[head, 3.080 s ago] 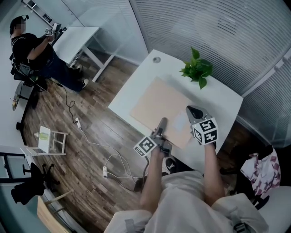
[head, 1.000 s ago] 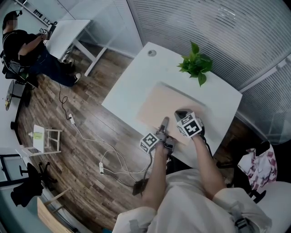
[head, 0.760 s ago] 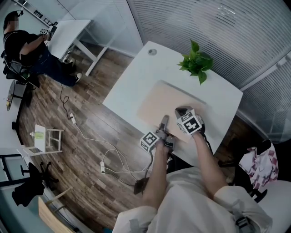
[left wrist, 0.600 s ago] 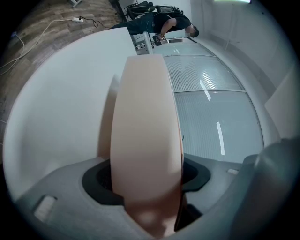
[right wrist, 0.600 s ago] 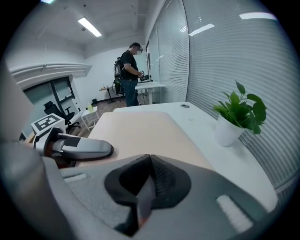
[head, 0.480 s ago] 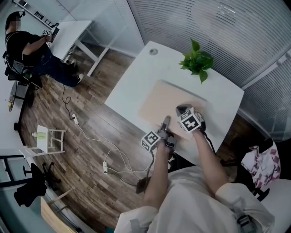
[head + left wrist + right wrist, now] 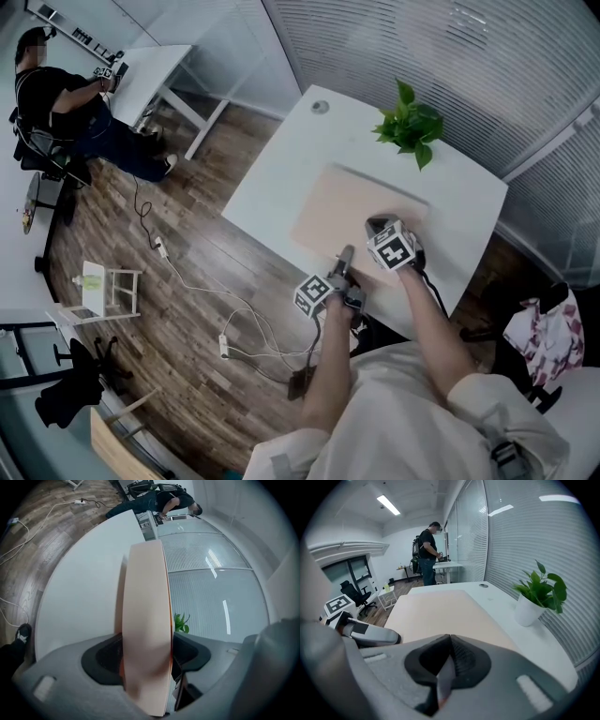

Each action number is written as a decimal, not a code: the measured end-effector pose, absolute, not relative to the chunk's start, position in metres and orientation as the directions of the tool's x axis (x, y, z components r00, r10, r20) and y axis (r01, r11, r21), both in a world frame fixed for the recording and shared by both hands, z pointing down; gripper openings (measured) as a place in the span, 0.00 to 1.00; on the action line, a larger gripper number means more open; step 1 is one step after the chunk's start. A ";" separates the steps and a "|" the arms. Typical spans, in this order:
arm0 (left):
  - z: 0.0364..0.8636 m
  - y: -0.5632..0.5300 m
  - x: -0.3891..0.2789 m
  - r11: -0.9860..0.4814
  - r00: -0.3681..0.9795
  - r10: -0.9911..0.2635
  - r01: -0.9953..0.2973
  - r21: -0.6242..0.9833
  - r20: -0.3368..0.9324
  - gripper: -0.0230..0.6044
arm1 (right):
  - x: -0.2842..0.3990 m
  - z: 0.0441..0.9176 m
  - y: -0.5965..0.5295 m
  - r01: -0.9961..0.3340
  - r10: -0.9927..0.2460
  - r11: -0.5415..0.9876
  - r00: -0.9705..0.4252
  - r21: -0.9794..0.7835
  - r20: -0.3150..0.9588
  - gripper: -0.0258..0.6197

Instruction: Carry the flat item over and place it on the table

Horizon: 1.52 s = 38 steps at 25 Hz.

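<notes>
My left claw (image 7: 146, 656) and right claw (image 7: 448, 657) both clench the near edge of the beige board (image 7: 349, 204) over the white table (image 7: 281, 159); plant (image 7: 410, 127) far right.

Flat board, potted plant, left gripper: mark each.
flat board (image 7: 352, 211), head view, middle of its top face.
potted plant (image 7: 528, 609), right gripper view, white pot.
left gripper (image 7: 347, 255), head view, jaw tips at the board's near edge.
</notes>
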<state>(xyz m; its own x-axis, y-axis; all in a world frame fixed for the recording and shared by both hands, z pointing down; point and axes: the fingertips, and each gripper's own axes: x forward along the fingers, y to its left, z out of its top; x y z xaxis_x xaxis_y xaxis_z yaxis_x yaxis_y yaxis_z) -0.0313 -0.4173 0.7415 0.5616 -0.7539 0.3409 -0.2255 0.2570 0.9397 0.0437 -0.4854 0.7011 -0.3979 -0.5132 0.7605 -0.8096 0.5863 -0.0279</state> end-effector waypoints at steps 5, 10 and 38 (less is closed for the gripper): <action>0.746 -0.410 -0.033 0.274 0.566 -0.737 -0.251 0.928 0.370 0.51 | 0.049 0.706 -0.489 -0.836 -0.543 0.548 -0.354 0.003 0.761 0.04; 0.750 -0.408 -0.035 0.291 0.556 -0.733 -0.264 0.920 0.392 0.51 | 0.047 0.709 -0.489 -0.839 -0.546 0.545 -0.347 0.008 0.762 0.04; 0.715 -0.414 -0.054 -0.211 0.344 -0.691 -0.937 0.279 0.636 0.49 | 0.047 0.711 -0.485 -0.851 -0.612 0.521 -0.318 0.066 0.724 0.04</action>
